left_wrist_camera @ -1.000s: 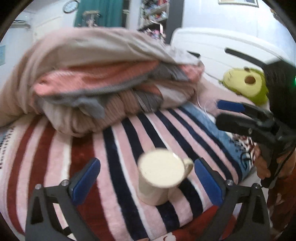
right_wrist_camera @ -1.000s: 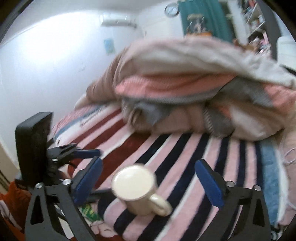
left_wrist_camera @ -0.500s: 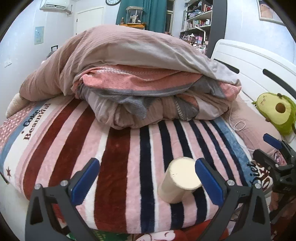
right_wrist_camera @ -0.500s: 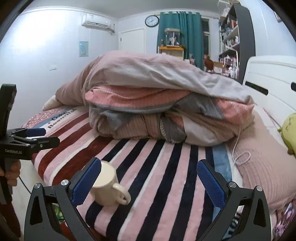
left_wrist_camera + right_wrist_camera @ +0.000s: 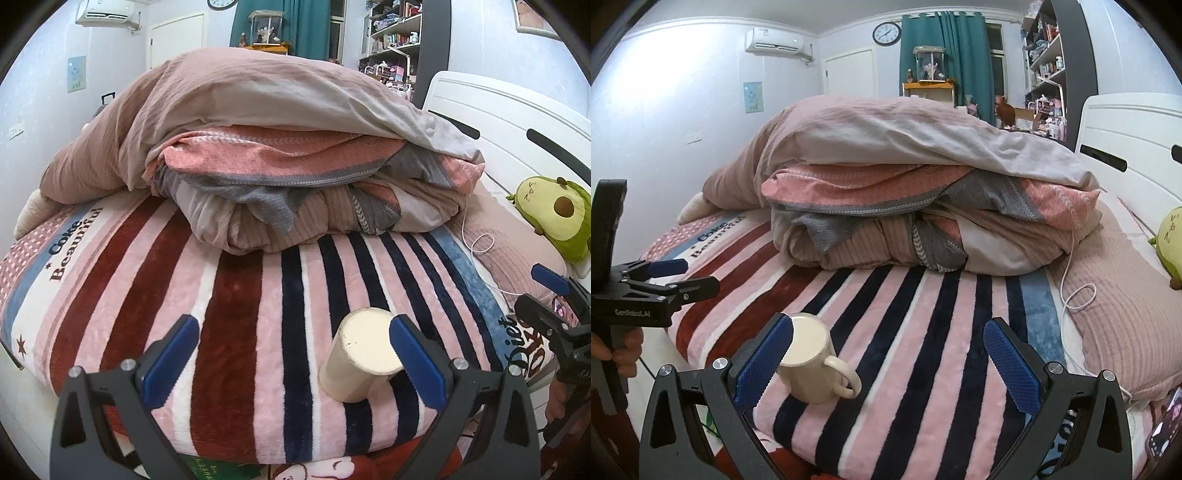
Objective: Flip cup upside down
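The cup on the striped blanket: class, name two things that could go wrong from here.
1. The cup stands tilted on the soft striped blanket near the bed's front edge, so it could tip or roll off.
2. The right gripper is open with one pad beside the cup; a nudge might topple it.

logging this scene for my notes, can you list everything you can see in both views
cup: 1, cream, on the striped blanket near the front edge of the bed, flat closed face up, handle to the right in the right wrist view
striped blanket: 1, pink, dark red and navy, covering the bed
folded bedding pile: 1, pink, salmon and grey, behind the cup
avocado plush: 1, green, by the white headboard
cable: 1, white, on the pink pillow
wall clock: 1, back wall
air conditioner: 1, white
left gripper: open, holding nothing
right gripper: open, holding nothing
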Demonstrator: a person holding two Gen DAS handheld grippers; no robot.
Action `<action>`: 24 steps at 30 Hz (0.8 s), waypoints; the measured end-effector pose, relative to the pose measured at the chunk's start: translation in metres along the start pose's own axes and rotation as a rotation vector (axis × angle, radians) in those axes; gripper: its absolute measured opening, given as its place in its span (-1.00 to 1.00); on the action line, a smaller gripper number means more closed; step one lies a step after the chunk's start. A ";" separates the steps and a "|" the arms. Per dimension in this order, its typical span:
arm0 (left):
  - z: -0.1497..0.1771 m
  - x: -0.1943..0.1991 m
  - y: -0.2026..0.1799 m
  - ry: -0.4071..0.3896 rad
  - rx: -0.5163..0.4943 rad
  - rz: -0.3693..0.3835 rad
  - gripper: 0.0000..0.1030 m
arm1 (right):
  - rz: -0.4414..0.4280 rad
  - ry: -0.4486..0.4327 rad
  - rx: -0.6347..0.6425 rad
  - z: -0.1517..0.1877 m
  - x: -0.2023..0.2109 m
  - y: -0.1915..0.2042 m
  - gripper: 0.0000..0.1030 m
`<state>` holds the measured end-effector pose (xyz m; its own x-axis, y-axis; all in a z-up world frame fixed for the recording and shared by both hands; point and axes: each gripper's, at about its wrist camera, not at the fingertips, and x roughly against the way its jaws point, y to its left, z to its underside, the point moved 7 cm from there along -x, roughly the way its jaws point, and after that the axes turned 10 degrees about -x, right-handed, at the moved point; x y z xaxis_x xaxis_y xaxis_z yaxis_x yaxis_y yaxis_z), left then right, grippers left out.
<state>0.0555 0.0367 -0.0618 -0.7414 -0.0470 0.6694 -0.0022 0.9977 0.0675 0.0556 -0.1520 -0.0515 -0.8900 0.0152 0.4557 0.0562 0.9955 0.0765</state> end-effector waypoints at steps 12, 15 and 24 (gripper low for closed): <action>0.001 -0.001 0.002 0.006 -0.004 -0.007 0.98 | -0.032 0.034 -0.054 0.003 0.000 -0.004 1.00; 0.001 -0.001 0.002 0.007 -0.005 -0.007 0.98 | -0.031 0.034 -0.055 0.003 0.001 -0.005 1.00; 0.001 0.000 0.002 0.006 -0.003 -0.009 0.98 | -0.034 0.041 -0.065 0.005 0.002 -0.006 1.00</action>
<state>0.0551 0.0387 -0.0625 -0.7373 -0.0562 0.6733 -0.0066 0.9971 0.0760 0.0514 -0.1575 -0.0555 -0.8729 -0.0236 0.4873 0.0567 0.9871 0.1495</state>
